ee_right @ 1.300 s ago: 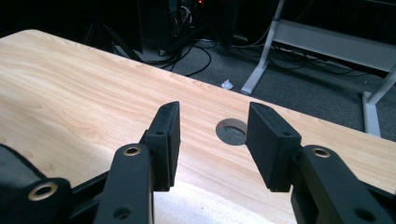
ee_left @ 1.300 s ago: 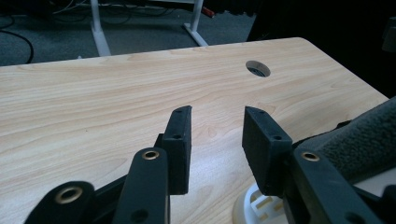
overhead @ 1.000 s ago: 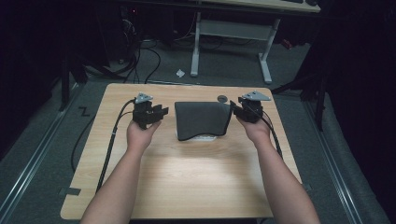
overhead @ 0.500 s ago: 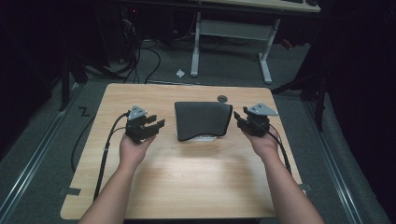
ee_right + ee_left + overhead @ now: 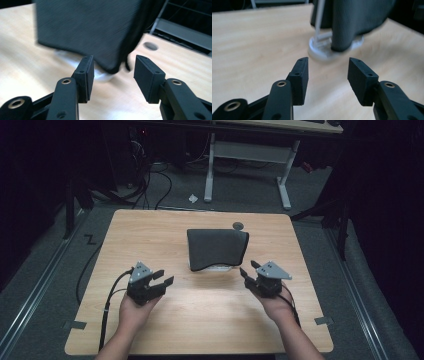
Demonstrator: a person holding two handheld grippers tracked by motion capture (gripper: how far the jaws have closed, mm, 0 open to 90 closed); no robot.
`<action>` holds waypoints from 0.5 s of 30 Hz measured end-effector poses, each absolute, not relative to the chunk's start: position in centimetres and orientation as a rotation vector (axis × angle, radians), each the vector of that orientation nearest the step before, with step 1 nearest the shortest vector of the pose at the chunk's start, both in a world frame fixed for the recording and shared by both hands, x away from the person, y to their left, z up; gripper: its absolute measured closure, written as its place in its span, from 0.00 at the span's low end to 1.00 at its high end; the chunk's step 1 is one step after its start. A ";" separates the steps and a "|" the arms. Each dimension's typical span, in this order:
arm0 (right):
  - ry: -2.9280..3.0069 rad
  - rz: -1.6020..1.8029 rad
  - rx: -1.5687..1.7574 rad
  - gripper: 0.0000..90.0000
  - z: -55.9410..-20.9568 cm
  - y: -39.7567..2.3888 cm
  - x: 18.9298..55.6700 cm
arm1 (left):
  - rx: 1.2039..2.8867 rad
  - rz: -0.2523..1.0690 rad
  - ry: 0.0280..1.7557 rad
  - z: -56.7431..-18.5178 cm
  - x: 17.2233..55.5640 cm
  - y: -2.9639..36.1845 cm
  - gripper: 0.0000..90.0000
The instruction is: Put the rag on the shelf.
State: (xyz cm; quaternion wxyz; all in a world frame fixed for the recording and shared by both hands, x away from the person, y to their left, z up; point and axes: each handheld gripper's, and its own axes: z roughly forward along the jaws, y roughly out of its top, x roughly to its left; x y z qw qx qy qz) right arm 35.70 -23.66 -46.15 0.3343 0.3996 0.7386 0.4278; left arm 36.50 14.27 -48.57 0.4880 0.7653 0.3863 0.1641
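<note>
one dark grey cloth (image 5: 217, 248) hangs over one clear stand with a round base (image 5: 322, 48), at the middle of the desk (image 5: 210, 320) toward its far half. left claw (image 5: 162, 280) sits on the near left, well apart from the cloth, pointing toward it; its jaws stand apart and have just been opening, nothing between them. right claw (image 5: 248, 269) sits at the near right, near the cloth's lower right corner without touching; its jaws likewise stand apart, just been opening, nothing gripped. count: one cloth, one stand, two claws, one round dark disc (image 5: 238, 225) in the desk beyond the cloth
</note>
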 end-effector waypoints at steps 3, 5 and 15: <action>1.967 1.124 1.056 0.55 -47.7 -22.6 34.0 | 1.888 0.336 0.952 -50.4 34.5 14.1 0.56; 2.001 1.116 1.072 0.54 -49.2 -21.8 32.8 | 1.896 0.315 0.941 -51.9 32.6 13.5 0.55; 2.123 1.004 0.944 0.52 -51.9 -19.2 30.5 | 1.982 0.340 0.888 -52.0 32.1 12.2 0.54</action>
